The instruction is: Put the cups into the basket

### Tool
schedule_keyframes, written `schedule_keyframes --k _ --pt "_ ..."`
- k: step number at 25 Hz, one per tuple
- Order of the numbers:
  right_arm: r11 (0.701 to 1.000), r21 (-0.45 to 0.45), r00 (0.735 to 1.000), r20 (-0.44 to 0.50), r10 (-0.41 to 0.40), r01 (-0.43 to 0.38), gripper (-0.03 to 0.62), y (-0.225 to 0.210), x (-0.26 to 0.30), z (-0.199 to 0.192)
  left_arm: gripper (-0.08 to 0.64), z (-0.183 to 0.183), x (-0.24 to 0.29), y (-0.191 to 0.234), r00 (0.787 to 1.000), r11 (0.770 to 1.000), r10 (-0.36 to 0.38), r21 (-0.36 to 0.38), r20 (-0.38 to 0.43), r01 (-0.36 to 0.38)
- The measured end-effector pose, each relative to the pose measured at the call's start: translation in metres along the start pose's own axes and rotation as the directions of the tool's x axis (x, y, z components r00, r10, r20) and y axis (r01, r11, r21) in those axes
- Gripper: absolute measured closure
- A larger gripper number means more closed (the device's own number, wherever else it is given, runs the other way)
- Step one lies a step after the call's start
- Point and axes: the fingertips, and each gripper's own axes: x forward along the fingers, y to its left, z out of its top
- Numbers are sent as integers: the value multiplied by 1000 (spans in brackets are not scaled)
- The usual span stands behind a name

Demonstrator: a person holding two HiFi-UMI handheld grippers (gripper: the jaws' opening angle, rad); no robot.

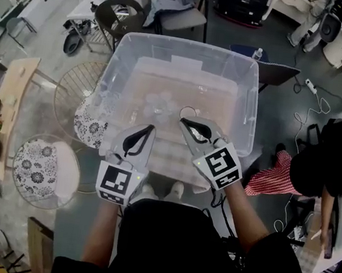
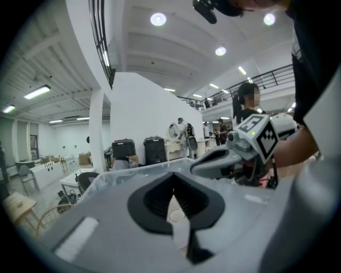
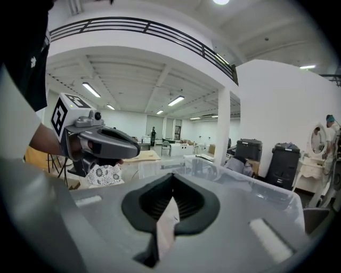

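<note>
The basket [image 1: 131,41] is a clear plastic tub with rounded corners, its open top facing up. In the head view it looks nearly square, so its long axis cannot be judged. Its near rim is hidden behind the two claws, and what it stands on cannot be made out.

The cups [image 1: 159,104] are clear as well. They show only as faint glints grouped on the tub's floor, left of its middle. Whether they stand, lie or are stacked, and which way their mouths point, cannot be told. A thin ring [image 1: 188,111] just beside them may be a rim.

The left claw [image 1: 151,128] [image 2: 173,196] is closed tight, with nothing between its pads. It points away from the person over the tub's near edge. The right claw [image 1: 183,122] [image 3: 171,198] is likewise pressed together and empty, and it angles in toward the left one. Their tips are near each other but apart, above the near part of the tub.

Two stools with flowered cushions [image 1: 40,170] stand to the left. A person in black [image 1: 333,163] is cut off at the right edge.
</note>
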Motion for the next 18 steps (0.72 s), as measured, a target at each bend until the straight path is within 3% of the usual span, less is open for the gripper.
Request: schedule_keyframes --k 10,18 --pt "995 86 997 62 -49 44 589 26 -9 21 552 -2 -24 0 999 999 -34 -4 22 34" --pt "981 117 977 129 -168 153 589 51 -24 43 552 1 -62 11 996 998 -57 -29 73 60"
